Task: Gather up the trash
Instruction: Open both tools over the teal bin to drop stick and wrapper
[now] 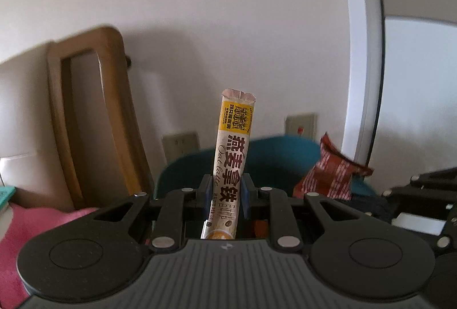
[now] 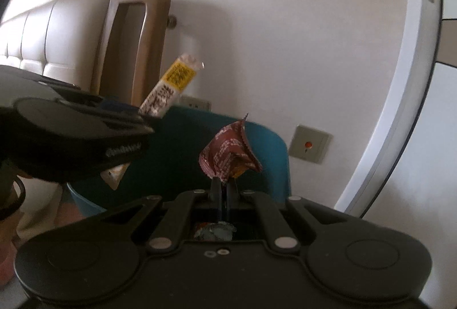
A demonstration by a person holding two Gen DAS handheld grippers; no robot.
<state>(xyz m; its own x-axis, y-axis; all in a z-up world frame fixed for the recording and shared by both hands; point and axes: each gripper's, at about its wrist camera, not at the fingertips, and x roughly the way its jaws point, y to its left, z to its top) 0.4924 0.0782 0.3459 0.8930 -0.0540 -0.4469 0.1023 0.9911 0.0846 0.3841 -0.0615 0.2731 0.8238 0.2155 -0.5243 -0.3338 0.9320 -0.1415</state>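
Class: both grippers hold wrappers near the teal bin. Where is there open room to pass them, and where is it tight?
Open: above the teal bin, between the oat latte stick and red wrapper. Tight: left, where the left gripper nears the wooden frame.

A bed fills the lower left of the left wrist view, covered by a pink blanket (image 1: 42,220). At the far left edge a teal-and-white item (image 1: 6,195), cut off by the frame, lies on the blanket. Behind it rises a padded cream headboard (image 1: 22,98) with a wooden frame (image 1: 85,109) beside it.
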